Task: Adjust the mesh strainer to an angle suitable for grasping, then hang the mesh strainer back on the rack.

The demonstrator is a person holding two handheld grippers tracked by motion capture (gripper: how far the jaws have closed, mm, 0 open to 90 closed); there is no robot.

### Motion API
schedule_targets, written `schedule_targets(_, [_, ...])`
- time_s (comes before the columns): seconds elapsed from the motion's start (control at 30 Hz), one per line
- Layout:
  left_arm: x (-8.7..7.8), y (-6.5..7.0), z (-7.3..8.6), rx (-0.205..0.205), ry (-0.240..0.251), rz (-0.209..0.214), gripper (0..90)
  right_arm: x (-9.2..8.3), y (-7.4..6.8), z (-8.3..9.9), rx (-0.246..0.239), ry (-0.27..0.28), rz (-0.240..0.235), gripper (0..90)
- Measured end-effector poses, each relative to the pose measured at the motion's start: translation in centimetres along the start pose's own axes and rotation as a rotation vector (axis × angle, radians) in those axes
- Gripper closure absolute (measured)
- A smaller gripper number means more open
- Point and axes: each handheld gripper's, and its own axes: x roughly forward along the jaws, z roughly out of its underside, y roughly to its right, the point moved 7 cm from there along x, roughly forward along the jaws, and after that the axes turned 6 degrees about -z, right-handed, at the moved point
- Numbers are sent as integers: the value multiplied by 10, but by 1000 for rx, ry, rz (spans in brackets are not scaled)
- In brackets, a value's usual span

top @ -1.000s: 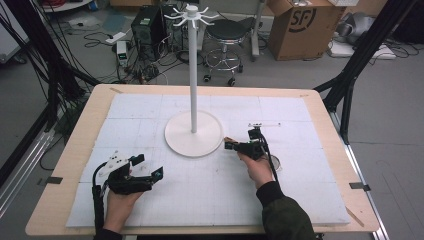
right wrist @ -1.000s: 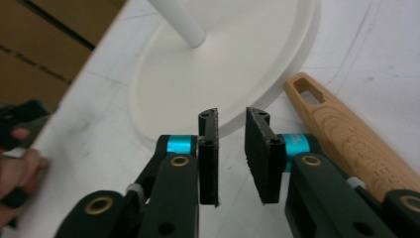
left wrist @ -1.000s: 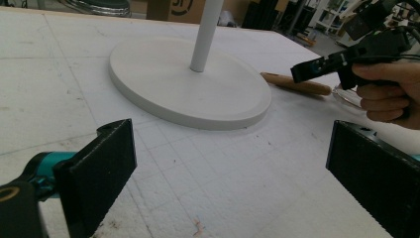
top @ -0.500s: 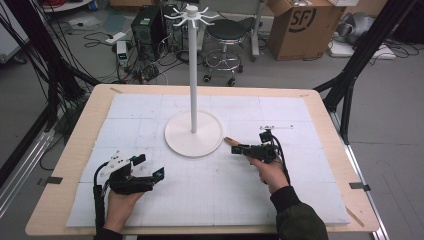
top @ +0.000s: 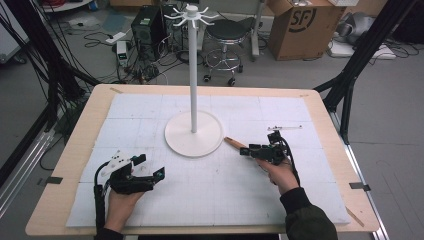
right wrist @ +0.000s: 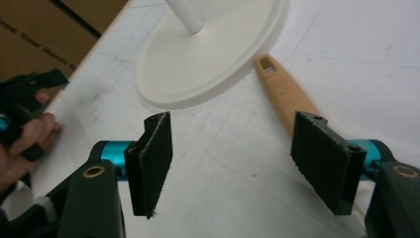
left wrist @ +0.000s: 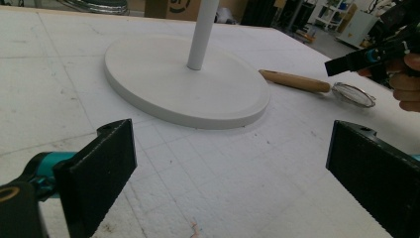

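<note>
A small strainer lies flat on the white mat, just right of the white stand and its round base. It has a pale wooden handle, rounded and tapering, with an oblong hanging hole cut near its free end; that end points at the base's rim and lies just beside it. The other end carries a shallow round bowl of fine metal mesh inside a thin wire rim, seen in the left gripper view.

The right gripper sits low over the handle, its jaws having just been opening and now spread wide; in the right gripper view the handle runs under the right-hand jaw, and whether that pad touches it I cannot tell, but nothing is gripped. The left gripper rests on the mat at the near left, well apart from the strainer, jaws wide open and empty
</note>
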Motion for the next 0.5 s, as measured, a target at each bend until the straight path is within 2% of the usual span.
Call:
schedule_targets(0.13, [1,0,0,-1,2,-2,60,-5,7,2,-1,-17,14,316])
schedule_targets(0.5, [1,0,0,-4,0,1,60,-3,23,3,24,-49,38,327])
